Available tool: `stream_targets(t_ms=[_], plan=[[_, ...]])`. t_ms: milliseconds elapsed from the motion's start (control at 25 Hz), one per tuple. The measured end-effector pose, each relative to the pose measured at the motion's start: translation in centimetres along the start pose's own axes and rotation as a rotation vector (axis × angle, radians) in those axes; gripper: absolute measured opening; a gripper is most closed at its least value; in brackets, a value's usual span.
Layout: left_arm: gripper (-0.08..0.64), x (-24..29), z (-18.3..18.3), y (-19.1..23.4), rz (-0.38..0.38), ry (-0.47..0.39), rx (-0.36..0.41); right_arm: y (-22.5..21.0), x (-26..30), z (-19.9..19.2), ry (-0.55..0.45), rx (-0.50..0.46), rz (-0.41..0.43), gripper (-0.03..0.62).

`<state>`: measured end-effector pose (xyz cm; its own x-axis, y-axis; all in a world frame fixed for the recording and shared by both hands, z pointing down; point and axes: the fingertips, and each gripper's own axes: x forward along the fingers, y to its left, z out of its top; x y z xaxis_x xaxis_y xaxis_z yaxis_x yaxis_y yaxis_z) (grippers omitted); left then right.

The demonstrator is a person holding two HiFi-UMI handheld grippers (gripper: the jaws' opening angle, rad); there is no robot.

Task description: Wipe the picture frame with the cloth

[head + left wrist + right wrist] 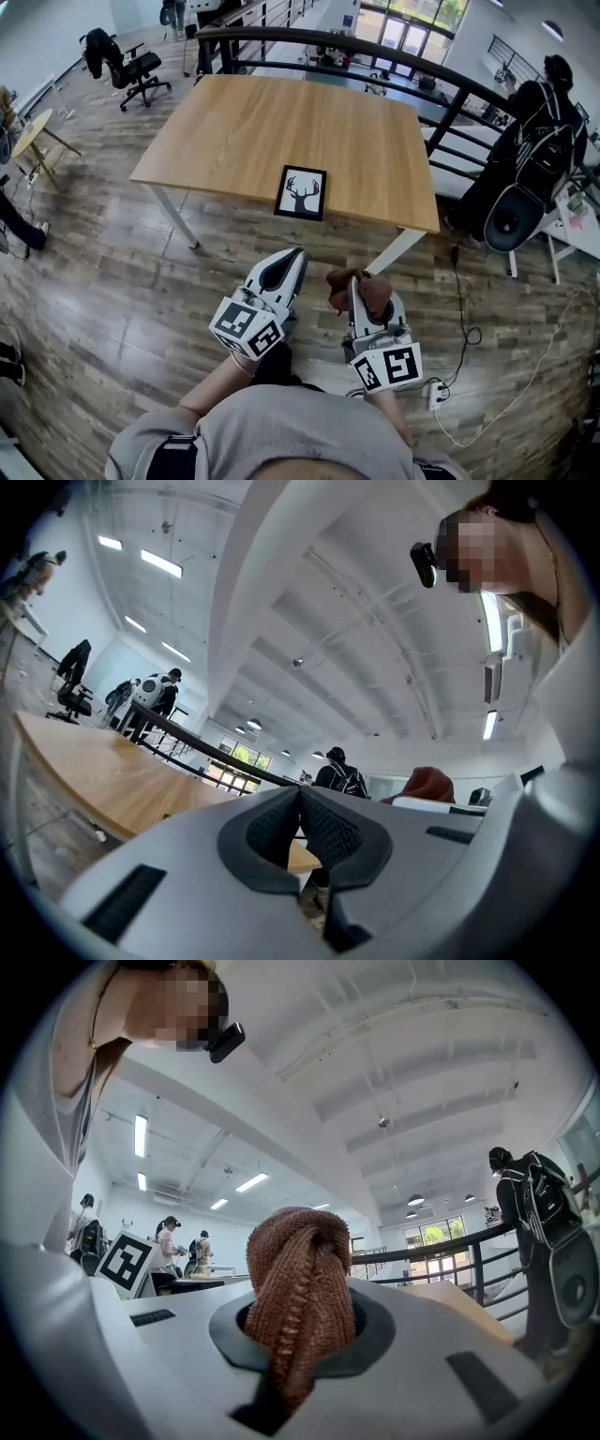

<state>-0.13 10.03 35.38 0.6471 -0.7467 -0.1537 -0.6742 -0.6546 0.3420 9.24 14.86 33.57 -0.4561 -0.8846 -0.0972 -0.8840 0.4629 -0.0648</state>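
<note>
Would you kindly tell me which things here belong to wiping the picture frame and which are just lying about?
For the job:
- picture frame, flat on the wooden table
- brown cloth, gripped in the right tool
- left tool, shut and empty

Just lying about:
- office chair
- round side table
- power strip on the floor

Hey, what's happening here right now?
A person holds a gripper in each hand, short of the wooden table. The right gripper is clamped on a brown cloth; the left gripper is shut and empty. The picture frame lies flat near the table's front edge, and wiping has not started.
</note>
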Motion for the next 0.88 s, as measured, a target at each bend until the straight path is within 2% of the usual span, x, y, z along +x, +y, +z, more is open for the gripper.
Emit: stream_targets(t_ms=[200,400,880], plan=[[0.008,-3.1,0.7,-4.0,0.010,-0.015,0.021,2.6,-3.7,2.2,-0.027,-0.012,0.053,0.046],[0.008,-4.8,1.5,-6.6,-0.013,-0.022,0.038,4.2,-5.9,3.7,-0.051,-0.019,0.055,0.046],[0.008,-6.8,4.3,-7.9,-0.060,-0.043,0.091,8.2,-6.0,5.4,-0.079,-0.049,0.049,0.046]])
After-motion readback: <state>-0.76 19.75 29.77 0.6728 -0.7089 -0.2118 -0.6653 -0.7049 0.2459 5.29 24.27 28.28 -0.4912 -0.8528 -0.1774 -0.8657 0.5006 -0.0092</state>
